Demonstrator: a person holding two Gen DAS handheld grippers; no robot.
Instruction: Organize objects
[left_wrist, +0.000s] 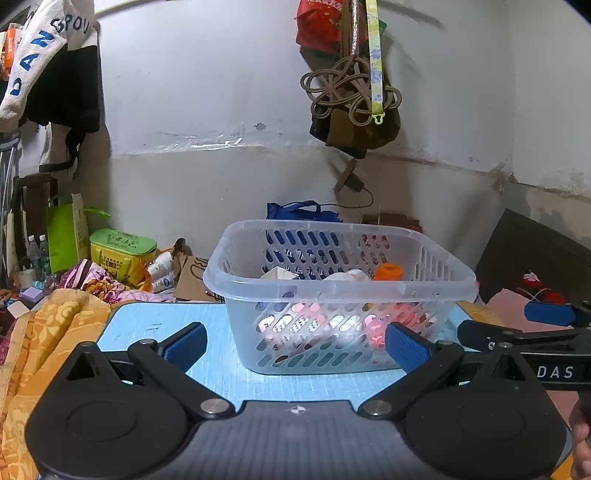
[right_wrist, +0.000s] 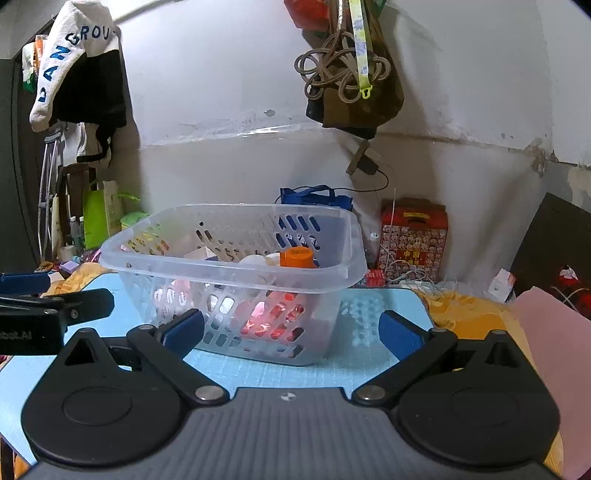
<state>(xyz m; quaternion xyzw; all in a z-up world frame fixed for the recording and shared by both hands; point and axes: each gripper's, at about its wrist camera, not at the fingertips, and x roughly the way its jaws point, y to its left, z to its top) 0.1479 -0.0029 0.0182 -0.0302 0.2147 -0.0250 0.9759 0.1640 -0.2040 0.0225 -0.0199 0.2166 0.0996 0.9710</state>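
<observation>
A clear slotted plastic basket (left_wrist: 343, 286) stands on a light blue mat (left_wrist: 155, 325). It also shows in the right wrist view (right_wrist: 236, 275). It holds an orange-capped bottle (left_wrist: 388, 272), a white box (left_wrist: 277, 274) and several other items, with pink and red ones low inside. My left gripper (left_wrist: 295, 349) is open and empty just in front of the basket. My right gripper (right_wrist: 291, 330) is open and empty, also in front of it. The right gripper shows at the right edge of the left wrist view (left_wrist: 524, 328).
A yellow blanket (left_wrist: 48, 332) lies left of the mat. A green-lidded yellow box (left_wrist: 122, 254) and bottles stand at the back left. A red patterned box (right_wrist: 413, 240) and loose cables stand at the back right. Bags and rope (left_wrist: 351, 88) hang on the wall.
</observation>
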